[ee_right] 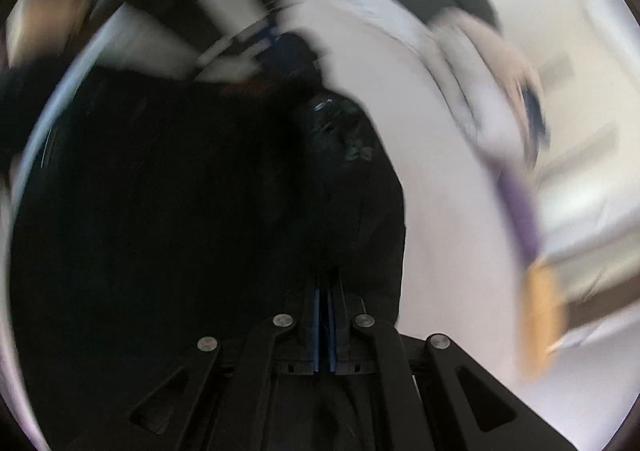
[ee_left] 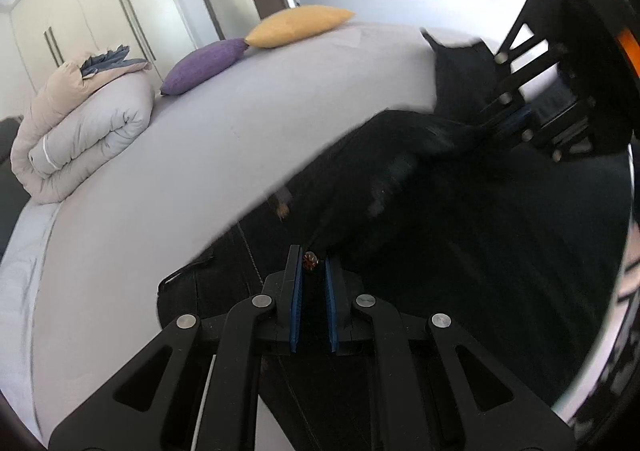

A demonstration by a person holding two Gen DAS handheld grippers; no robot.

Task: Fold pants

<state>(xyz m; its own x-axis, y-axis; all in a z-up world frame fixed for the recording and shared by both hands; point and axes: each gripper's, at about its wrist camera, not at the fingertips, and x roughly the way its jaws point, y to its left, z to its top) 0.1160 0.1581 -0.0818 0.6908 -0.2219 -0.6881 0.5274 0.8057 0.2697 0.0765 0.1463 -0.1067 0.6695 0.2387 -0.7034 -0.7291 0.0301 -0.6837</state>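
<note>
The bed (ee_left: 280,99) has a pale sheet. On it lie black pants (ee_left: 460,231), a rolled blanket (ee_left: 80,131), a purple pillow (ee_left: 204,65) and a yellow pillow (ee_left: 300,25).

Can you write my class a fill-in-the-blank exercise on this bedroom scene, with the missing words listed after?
1. The pants lying on the bed are ____ in colour.
2. Next to the yellow pillow lies a ____ pillow.
3. The left gripper is ____ on the pants.
4. At the bed's far left sits a rolled-up ____.

Missing words: black; purple; shut; duvet
</note>
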